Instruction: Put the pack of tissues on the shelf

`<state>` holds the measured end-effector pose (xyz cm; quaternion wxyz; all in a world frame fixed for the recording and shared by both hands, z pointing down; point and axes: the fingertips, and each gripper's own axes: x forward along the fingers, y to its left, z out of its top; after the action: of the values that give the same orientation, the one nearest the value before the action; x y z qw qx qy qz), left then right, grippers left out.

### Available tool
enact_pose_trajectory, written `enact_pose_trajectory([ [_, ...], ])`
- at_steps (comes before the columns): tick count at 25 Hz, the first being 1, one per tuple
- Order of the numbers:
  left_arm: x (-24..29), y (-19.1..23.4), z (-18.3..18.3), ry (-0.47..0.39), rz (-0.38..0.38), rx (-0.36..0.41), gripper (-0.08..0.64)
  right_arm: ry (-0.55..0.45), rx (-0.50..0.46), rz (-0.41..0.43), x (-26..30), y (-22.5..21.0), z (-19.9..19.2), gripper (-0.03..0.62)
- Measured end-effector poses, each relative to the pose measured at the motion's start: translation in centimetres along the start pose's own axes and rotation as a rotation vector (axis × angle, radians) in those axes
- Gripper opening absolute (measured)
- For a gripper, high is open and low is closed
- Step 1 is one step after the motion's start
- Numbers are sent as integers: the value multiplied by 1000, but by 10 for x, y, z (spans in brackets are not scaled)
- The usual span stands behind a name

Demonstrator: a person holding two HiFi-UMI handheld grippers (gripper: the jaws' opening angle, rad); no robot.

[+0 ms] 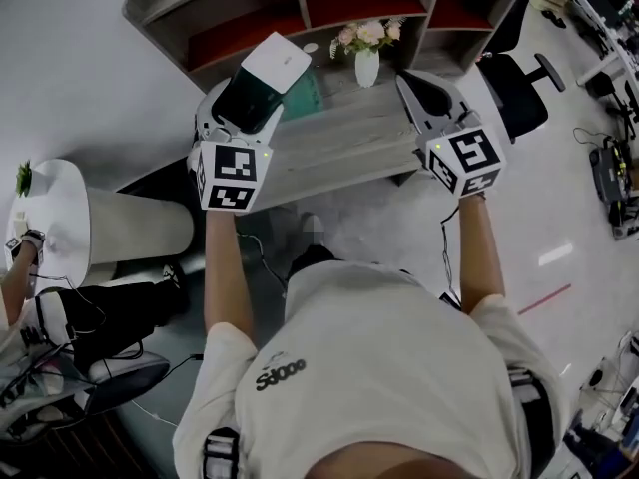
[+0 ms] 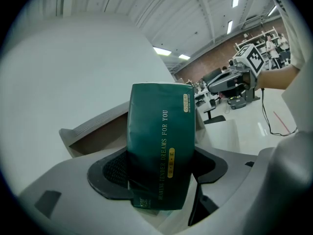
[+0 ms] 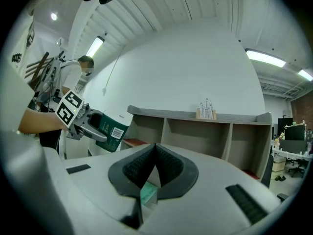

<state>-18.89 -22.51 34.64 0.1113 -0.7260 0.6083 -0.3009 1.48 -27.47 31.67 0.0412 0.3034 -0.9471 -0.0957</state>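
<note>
Carry step. Left gripper (image 2: 161, 169) pinches the pack of tissues (image 2: 161, 141), held at 11 o'clock in head view over the desk (image 1: 339, 143), short of the shelf (image 1: 250, 13) at 12. Right gripper (image 3: 155, 168) jaws pressed together, empty. Next, probably: reach forward into a compartment, then release.

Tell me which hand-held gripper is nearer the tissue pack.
Left. The left hand-held gripper is shut on the pack; the right hand-held gripper hangs apart, to its right.
</note>
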Motion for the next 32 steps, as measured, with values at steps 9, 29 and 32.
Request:
enact_pose_trajectory([
  [9, 67, 74, -13, -10, -52, 116, 360, -5, 56, -26, 69, -3, 2, 3],
  [29, 197, 107, -50, 190, 2, 643, 367, 77, 89, -130, 114, -36, -30, 3],
  [32, 205, 100, -53, 228, -8, 702, 374, 90, 98, -95, 119, -42, -36, 3],
])
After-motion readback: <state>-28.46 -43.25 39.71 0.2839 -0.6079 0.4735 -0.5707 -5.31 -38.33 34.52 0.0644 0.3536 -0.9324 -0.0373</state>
